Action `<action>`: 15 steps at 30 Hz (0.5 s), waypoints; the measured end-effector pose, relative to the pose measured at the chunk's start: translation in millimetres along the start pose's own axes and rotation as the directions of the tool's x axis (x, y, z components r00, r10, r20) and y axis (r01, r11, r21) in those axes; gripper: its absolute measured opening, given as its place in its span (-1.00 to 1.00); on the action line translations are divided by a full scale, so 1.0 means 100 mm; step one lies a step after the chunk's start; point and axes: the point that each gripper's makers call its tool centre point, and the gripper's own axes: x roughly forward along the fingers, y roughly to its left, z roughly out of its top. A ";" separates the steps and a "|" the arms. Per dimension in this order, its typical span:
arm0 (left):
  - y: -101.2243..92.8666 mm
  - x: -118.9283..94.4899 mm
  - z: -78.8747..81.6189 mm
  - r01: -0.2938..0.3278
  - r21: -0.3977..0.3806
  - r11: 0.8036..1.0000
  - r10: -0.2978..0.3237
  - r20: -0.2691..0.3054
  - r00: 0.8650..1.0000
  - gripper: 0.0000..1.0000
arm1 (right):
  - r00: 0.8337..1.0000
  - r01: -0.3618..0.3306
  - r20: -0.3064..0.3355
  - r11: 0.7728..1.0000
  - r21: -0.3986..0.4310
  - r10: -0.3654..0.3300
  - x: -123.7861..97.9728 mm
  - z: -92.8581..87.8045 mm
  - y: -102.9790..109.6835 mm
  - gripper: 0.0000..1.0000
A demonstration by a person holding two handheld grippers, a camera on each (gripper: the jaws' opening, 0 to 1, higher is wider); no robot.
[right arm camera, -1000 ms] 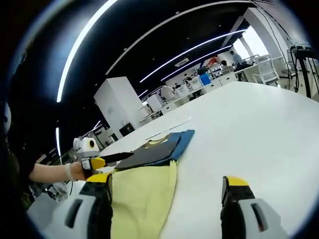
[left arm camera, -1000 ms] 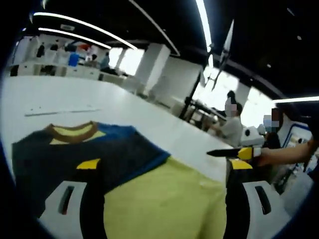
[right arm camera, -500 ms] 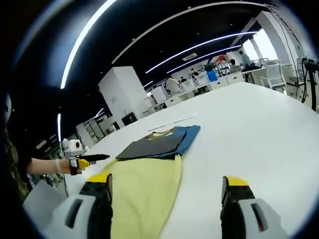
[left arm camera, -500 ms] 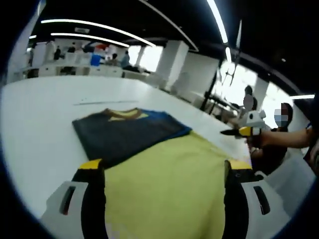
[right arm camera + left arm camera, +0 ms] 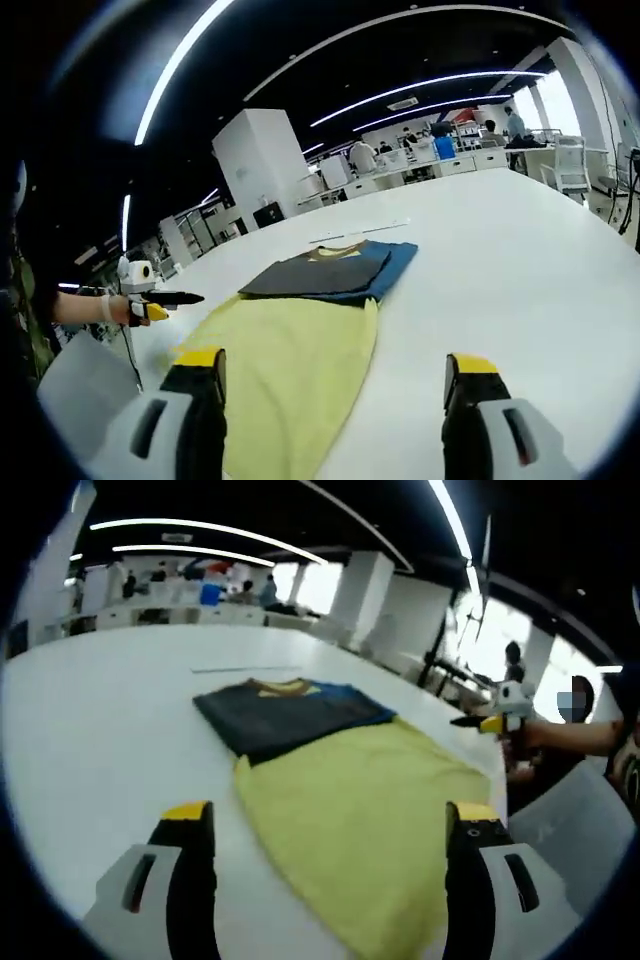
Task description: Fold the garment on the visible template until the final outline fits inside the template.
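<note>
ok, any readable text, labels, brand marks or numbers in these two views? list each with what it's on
None can be read.
Folded garment: dark, blue and yellow panels, no print legible.
Yellow template: plain, no marking.
White table: a pale strip lies beyond the garment; any marks on it are too small to read.
Left tool and right tool: no label visible.
Background shelves and desks: too blurred to tell.

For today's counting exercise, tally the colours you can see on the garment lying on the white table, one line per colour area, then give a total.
Yellow body: 1
Dark grey panel: 1
Blue panel: 1
Brown collar: 1
Total: 4 colour areas on one garment, which lies flat on the table.
</note>
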 end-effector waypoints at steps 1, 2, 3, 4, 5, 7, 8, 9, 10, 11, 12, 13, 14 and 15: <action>-0.01 -0.03 -0.02 0.001 0.002 1.000 -0.001 -0.008 1.000 0.84 | 1.000 0.001 -0.011 1.000 -0.014 -0.001 -0.01 -0.03 0.01 0.80; -0.02 -0.04 -0.04 0.002 0.002 1.000 -0.002 -0.013 1.000 0.83 | 1.000 -0.002 -0.019 1.000 -0.021 0.001 -0.02 -0.05 0.01 0.78; -0.03 -0.07 -0.08 0.004 0.006 1.000 -0.004 -0.033 0.999 0.81 | 0.999 -0.006 -0.031 1.000 -0.027 0.005 -0.04 -0.07 0.03 0.77; -0.04 -0.09 -0.10 0.007 0.012 1.000 -0.007 -0.042 0.999 0.79 | 0.999 -0.009 -0.036 1.000 -0.030 0.008 -0.05 -0.09 0.04 0.74; -0.03 -0.11 -0.13 0.007 0.021 1.000 -0.006 -0.051 0.999 0.78 | 0.999 -0.016 -0.044 0.999 -0.035 0.015 -0.07 -0.11 0.06 0.71; -0.04 -0.17 -0.17 0.010 0.025 1.000 -0.009 -0.065 0.998 0.78 | 0.997 -0.027 -0.073 0.998 -0.052 0.023 -0.10 -0.17 0.09 0.64; -0.05 -0.19 -0.18 0.012 0.028 1.000 -0.010 -0.066 0.998 0.76 | 0.996 -0.029 -0.088 0.997 -0.067 0.023 -0.12 -0.20 0.09 0.61; -0.05 -0.22 -0.21 0.014 0.030 0.999 -0.012 -0.075 0.997 0.73 | 0.993 -0.033 -0.113 0.996 -0.084 0.023 -0.14 -0.25 0.10 0.56; -0.05 -0.24 -0.24 0.013 0.030 0.999 -0.010 -0.087 0.996 0.72 | 0.992 -0.036 -0.127 0.995 -0.095 0.024 -0.15 -0.27 0.11 0.52; -0.05 -0.26 -0.27 0.014 0.033 0.999 -0.011 -0.096 0.995 0.72 | 0.989 -0.043 -0.146 0.994 -0.105 0.027 -0.17 -0.31 0.12 0.49; -0.08 -0.29 -0.30 0.025 0.042 0.999 -0.020 -0.107 0.994 0.70 | 0.987 -0.053 -0.160 0.992 -0.112 0.035 -0.19 -0.33 0.15 0.43; -0.08 -0.31 -0.34 0.029 0.053 0.998 -0.022 -0.125 0.992 0.67 | 0.983 -0.064 -0.180 0.991 -0.117 0.042 -0.21 -0.37 0.18 0.36; -0.11 -0.35 -0.40 0.039 0.071 0.997 -0.027 -0.157 0.987 0.65 | 0.979 -0.073 -0.197 0.989 -0.127 0.047 -0.23 -0.39 0.19 0.28; -0.14 -0.37 -0.43 0.044 0.079 0.996 -0.030 -0.165 0.986 0.63 | 0.977 -0.077 -0.206 0.987 -0.138 0.048 -0.24 -0.41 0.21 0.19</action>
